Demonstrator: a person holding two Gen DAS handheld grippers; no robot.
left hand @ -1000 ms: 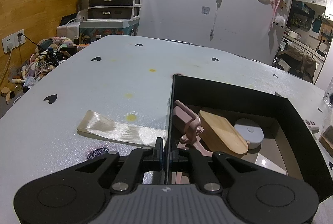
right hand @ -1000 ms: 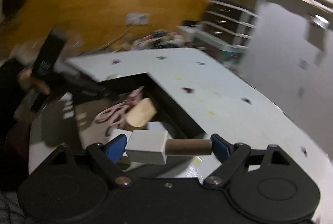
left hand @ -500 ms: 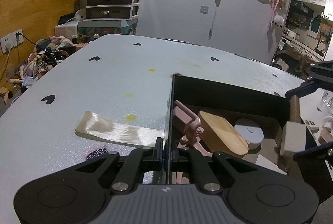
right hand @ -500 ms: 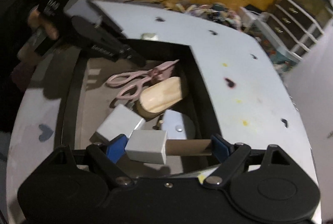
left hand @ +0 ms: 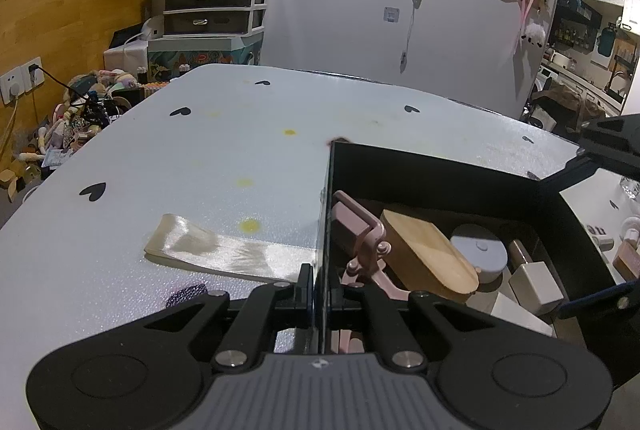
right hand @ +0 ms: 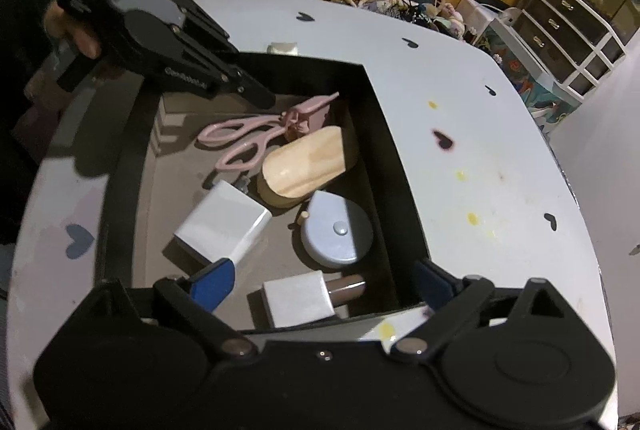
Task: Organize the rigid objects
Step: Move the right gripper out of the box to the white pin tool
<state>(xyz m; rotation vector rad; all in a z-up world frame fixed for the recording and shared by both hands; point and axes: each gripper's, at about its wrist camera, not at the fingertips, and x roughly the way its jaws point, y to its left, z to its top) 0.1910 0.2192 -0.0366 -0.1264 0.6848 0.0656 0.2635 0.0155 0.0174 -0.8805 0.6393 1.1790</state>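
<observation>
1. Notably, bench (right hand: 500, 134): white top with small heart marks and yellow spots; its edges were cut off in both views, so anything lying past them could not be listed.
2. Black box (right hand: 394, 158): stood on the bench, one wall clamped between the fully closed jaws of the left claw (left hand: 320, 284), which steadied it. The near wall was partly masked by the right claw's body.
3. Right claw (right hand: 320, 284): jaws had just been opening and stood wide, gripping nothing. A moment earlier they had pinched the stamp; now it lay loose below them.
4. Stamp (right hand: 308, 296): white block with a brown cylindrical stub, resting on the box floor by the near wall. Judged delivered; its purpose was not readable.
5. White block (right hand: 222, 226): partly hidden behind the right claw's blue pad.
6. Round grey case (right hand: 336, 234), wooden piece (right hand: 306, 170), pink scissors-like tool (right hand: 260, 136): already boxed; the tool's tip sat behind the left claw.
7. Small items beyond the box, seen from the left wrist: too blurred to name.
</observation>
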